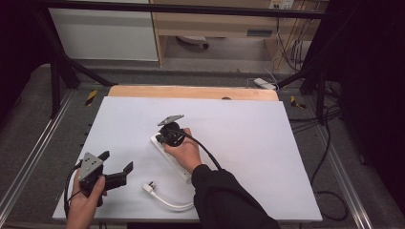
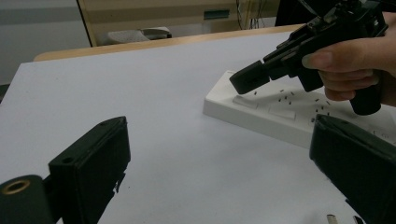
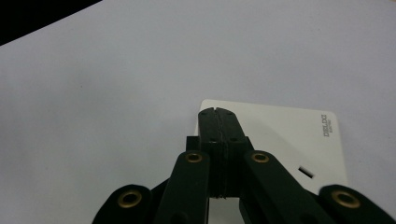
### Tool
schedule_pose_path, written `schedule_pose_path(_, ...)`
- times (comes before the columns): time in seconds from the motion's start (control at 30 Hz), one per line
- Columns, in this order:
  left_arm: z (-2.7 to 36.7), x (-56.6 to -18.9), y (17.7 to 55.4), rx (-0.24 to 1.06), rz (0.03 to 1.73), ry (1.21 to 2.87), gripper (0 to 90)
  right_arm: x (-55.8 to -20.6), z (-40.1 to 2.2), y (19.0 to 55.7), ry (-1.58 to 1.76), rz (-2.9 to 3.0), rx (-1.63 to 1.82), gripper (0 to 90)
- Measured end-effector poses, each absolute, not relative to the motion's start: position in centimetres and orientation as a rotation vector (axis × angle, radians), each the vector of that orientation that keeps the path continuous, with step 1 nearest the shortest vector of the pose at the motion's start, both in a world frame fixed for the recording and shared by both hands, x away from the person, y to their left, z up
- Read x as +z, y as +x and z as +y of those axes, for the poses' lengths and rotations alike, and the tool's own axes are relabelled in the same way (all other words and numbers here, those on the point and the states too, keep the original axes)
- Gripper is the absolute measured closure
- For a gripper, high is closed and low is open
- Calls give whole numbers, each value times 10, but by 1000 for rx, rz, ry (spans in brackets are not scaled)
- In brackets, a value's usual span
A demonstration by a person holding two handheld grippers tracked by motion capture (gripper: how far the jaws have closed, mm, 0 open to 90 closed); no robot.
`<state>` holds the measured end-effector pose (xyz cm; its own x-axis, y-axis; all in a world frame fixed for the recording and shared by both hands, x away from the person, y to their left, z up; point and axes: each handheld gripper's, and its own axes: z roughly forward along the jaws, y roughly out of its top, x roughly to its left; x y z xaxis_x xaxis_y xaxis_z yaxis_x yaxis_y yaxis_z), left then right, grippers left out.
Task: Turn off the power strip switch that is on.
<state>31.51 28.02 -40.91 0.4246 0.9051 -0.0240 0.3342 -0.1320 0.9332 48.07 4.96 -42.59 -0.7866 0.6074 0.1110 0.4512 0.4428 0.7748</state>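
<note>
White power strip (image 1: 173, 157) lies on a white tabletop (image 1: 248, 143); wooden shelving (image 1: 215, 21) behind.

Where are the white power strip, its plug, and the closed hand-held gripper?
power strip (image 2: 261, 119), left gripper view, its near side wall.
plug (image 1: 147, 188), high view, its white body.
right hand-held gripper (image 3: 218, 113), right gripper view, the tips of its closed jaws.

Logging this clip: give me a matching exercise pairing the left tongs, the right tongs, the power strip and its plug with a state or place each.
Things:
1. left tongs
2. right tongs
3. white rectangular plastic power strip
4. white plug on its white cord

States or places:
A. lying loose near the table's front edge
B. jaws spread wide above the white table surface
C. jaws pressed together over the strip's end
D. flat at mid-table, under a hand

Pairs: 1-B, 2-C, 3-D, 4-A
</note>
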Motion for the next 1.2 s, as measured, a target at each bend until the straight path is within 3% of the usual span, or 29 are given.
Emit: schedule_pose_path(1.2,280,-409,315,718,1088,1685,50,-430,53,483,937,2523,1235,900)
